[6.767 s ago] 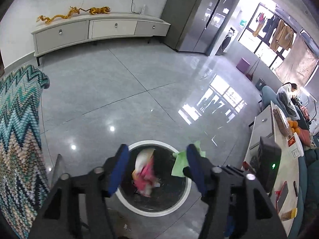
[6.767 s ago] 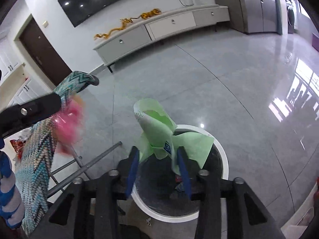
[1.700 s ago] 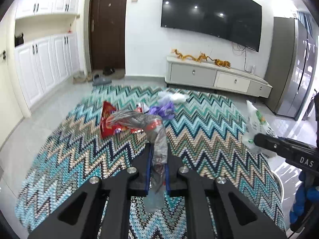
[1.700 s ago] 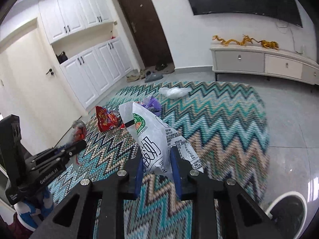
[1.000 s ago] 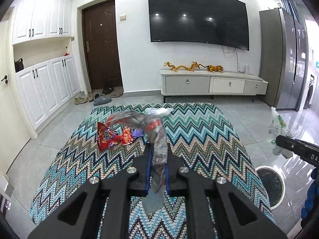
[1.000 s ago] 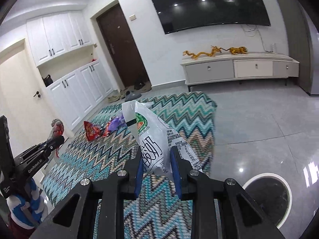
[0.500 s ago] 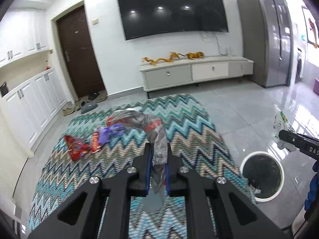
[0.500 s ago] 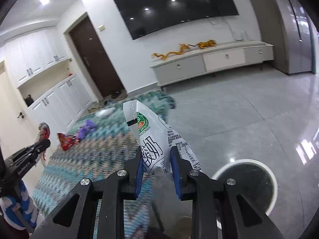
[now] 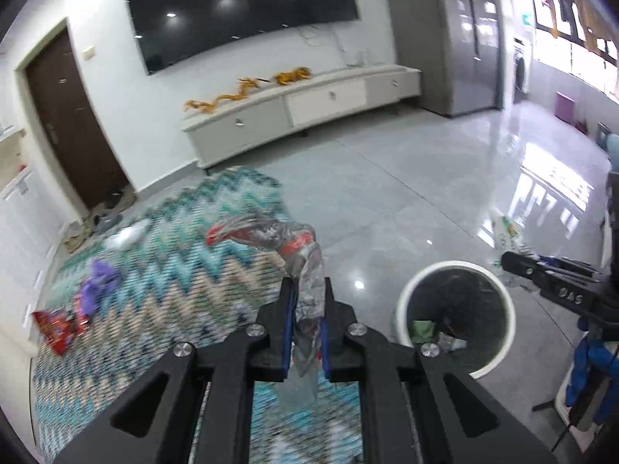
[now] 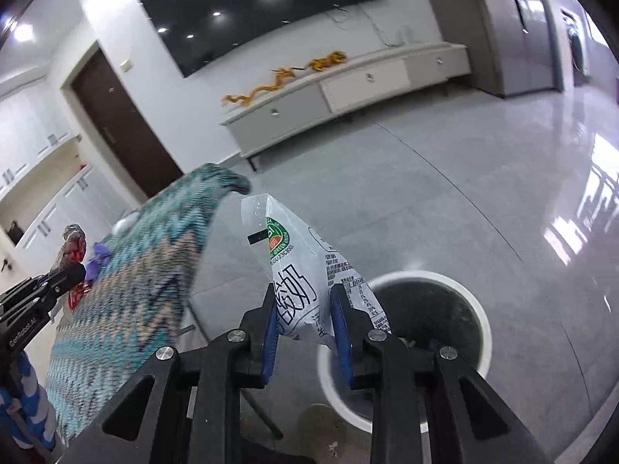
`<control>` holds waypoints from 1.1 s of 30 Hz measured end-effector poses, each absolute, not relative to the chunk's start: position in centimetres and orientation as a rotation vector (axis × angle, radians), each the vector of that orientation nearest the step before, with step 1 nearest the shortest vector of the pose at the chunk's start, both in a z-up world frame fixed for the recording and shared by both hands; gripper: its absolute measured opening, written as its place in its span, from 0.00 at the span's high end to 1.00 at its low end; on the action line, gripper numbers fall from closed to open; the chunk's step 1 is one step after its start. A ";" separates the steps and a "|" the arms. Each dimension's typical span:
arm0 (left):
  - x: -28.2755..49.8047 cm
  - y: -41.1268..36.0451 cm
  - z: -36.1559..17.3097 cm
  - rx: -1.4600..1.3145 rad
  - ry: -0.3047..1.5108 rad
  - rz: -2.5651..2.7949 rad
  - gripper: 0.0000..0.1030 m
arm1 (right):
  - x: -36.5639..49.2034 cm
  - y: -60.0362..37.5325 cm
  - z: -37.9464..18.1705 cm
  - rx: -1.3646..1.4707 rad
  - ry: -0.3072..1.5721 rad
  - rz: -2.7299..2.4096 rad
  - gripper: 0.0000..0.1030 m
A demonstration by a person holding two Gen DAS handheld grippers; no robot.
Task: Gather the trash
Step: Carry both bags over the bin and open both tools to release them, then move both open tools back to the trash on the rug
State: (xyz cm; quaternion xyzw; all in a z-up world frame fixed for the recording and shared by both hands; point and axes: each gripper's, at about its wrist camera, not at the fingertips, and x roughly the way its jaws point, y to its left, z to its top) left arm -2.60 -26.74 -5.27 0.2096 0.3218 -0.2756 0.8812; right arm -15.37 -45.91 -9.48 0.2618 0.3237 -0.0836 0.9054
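My left gripper point(image 9: 305, 301) is shut on a crumpled clear and red plastic wrapper point(image 9: 286, 243), held above the edge of the zigzag cloth point(image 9: 174, 270). My right gripper point(image 10: 303, 309) is shut on a white printed bag point(image 10: 305, 266), held above the near left rim of the round white trash bin point(image 10: 476, 309). The bin also shows in the left wrist view point(image 9: 506, 305), low right, with green and clear trash inside. The right gripper point(image 9: 541, 278) shows beyond that bin. The left gripper point(image 10: 65, 274) shows at the far left.
On the cloth lie a purple wrapper point(image 9: 96, 282), a red snack packet point(image 9: 54, 324) and a white crumpled piece point(image 9: 127, 234). A white TV cabinet point(image 9: 309, 108) stands at the wall. Glossy grey floor point(image 9: 425, 193) surrounds the bin.
Both grippers swung right, away from the cloth toward the bin, which is now larger and closer in both views. Each grip is unchanged.
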 end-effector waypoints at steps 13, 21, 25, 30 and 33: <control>-1.7 -37.9 -10.2 0.390 0.895 -0.845 0.89 | -15.2 -50.5 -14.5 0.616 0.776 -0.257 0.76; -1.2 -40.0 -10.9 0.282 1.006 -0.975 0.89 | -16.0 -51.8 -16.2 0.646 0.806 -0.320 0.76; -0.8 -39.7 -10.5 0.246 1.023 -0.995 0.88 | -16.5 -52.2 -16.3 0.656 0.809 -0.339 0.72; -0.2 -39.4 -10.3 0.203 1.049 -1.032 0.88 | -16.4 -52.0 -16.0 0.652 0.805 -0.348 0.66; -0.2 -39.8 -10.2 0.181 1.068 -1.050 0.87 | -16.7 -51.7 -15.5 0.642 0.799 -0.354 0.65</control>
